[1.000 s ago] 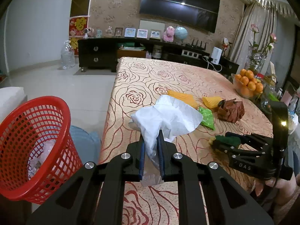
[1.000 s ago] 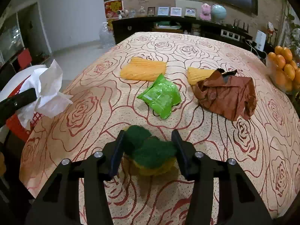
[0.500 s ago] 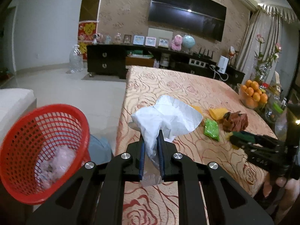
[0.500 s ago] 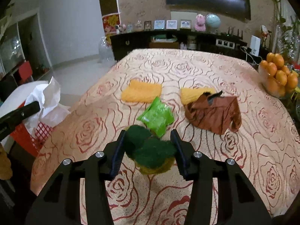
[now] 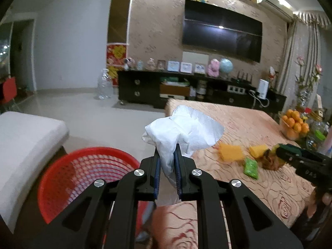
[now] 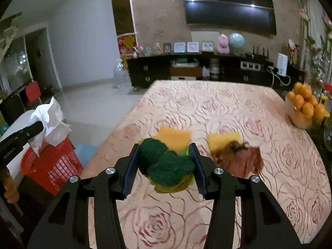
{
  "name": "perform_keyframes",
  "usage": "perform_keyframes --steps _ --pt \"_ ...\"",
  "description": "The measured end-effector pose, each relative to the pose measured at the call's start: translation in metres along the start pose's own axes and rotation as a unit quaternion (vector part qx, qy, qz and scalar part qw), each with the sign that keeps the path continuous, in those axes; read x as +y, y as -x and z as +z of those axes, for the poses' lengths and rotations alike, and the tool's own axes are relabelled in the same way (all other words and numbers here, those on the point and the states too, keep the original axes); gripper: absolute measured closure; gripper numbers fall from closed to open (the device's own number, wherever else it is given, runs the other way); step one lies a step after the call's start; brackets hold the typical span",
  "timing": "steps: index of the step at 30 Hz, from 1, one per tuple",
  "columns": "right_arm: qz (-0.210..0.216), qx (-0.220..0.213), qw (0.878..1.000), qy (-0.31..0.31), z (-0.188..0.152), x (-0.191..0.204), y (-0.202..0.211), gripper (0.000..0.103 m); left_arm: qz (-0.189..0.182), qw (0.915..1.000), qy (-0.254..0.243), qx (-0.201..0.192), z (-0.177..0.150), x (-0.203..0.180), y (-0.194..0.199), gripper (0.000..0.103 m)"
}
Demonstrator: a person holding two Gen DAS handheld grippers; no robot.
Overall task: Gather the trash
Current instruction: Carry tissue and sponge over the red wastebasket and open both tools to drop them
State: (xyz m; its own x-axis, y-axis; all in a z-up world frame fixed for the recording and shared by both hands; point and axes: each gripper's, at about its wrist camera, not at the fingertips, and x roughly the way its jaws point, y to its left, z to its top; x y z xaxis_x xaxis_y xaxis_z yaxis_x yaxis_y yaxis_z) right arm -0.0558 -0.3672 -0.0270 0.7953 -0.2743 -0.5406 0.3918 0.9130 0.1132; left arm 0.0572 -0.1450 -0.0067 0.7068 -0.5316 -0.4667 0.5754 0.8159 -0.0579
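My left gripper (image 5: 167,151) is shut on a crumpled white tissue (image 5: 184,130), held in the air beside the table's left edge, above and to the right of the red mesh basket (image 5: 83,172). My right gripper (image 6: 165,151) is shut on a green broccoli piece (image 6: 166,164) with a yellowish base, lifted over the table. In the right wrist view the tissue (image 6: 49,116) hangs over the basket (image 6: 51,164). The right gripper (image 5: 280,148) also shows at the right of the left wrist view.
On the rose-patterned tablecloth (image 6: 238,112) lie two yellow wrappers (image 6: 174,138), a green packet (image 5: 251,166) and a crumpled brown wrapper (image 6: 238,159). A bowl of oranges (image 6: 305,105) stands at the right edge. A white seat (image 5: 25,137) sits left of the basket.
Both grippers have risen with their loads. The left one swung leftwards off the table toward the basket, which now lies closer under the tissue. The broccoli has lifted off the tablecloth.
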Motion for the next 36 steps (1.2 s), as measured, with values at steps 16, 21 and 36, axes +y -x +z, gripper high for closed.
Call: perform_keyframes --steps 16,21,36 --pt "0.036 -0.002 0.999 0.009 0.023 0.045 -0.015 0.056 0.082 0.9947 0.061 0.000 0.005 0.070 -0.001 0.091" --pt "0.054 0.001 0.998 0.024 0.029 0.072 -0.025 0.056 0.106 0.9920 0.068 0.003 -0.002 0.084 -0.004 0.091" --pt "0.129 0.015 0.989 0.072 0.043 0.157 -0.047 0.056 0.150 0.9846 0.087 0.020 -0.014 0.113 -0.001 0.091"
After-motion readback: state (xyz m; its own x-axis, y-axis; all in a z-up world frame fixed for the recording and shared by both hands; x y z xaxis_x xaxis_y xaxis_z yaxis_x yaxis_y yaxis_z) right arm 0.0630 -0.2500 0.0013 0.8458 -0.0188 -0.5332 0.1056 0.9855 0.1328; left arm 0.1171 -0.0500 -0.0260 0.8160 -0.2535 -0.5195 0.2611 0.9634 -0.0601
